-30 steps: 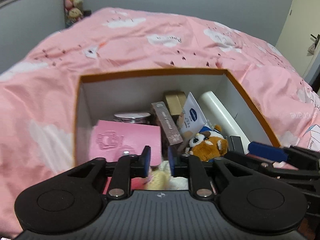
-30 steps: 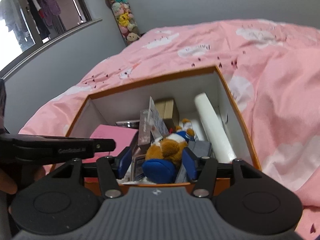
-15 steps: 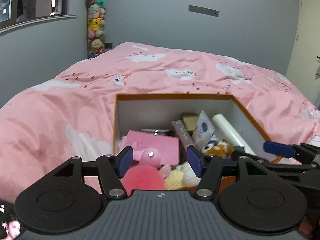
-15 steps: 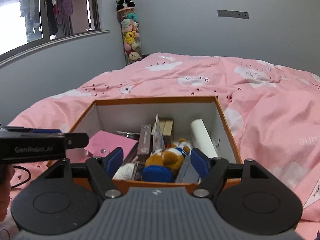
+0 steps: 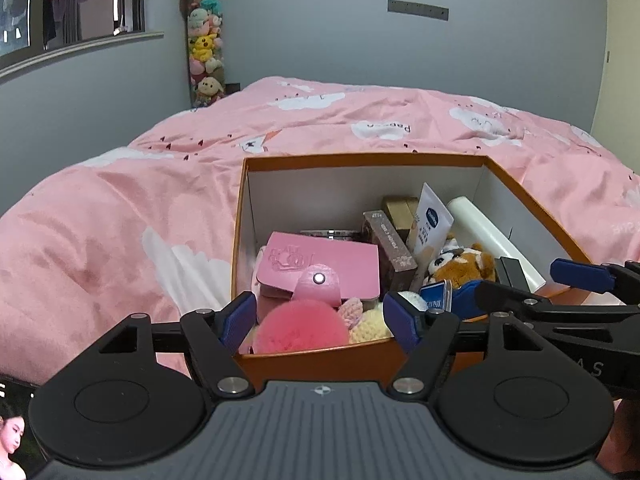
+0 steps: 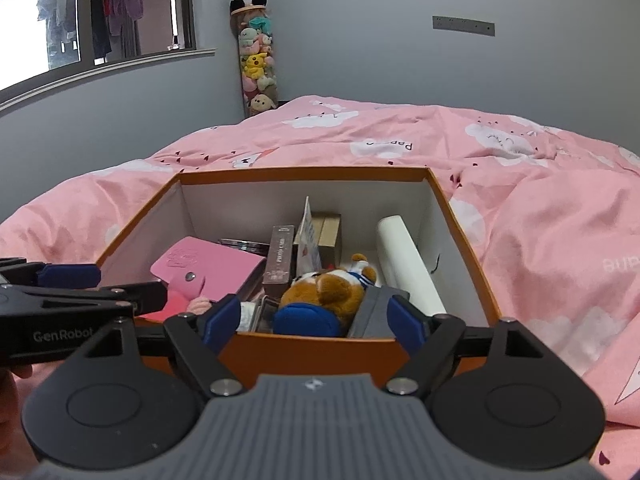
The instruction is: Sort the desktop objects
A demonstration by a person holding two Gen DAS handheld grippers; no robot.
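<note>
Orange box (image 5: 320,356), white inside, seen just ahead of both grippers on pink duvet (image 5: 120,220); packed with pink wallet (image 5: 320,264), plush dog (image 5: 464,266), white roll (image 5: 484,228). Left gripper (image 5: 318,318) and right gripper (image 6: 314,320) opening, nothing gripped.

I look across a bed (image 5: 360,128) under a pink cloud-print cover, set against grey-blue walls (image 6: 360,60). A window (image 6: 92,12) sits high on the left (clothes hanging behind the glass). A tall stack of plush toys (image 5: 202,48) fills the corner, and a cream door (image 5: 622,60) stands at right.
</note>
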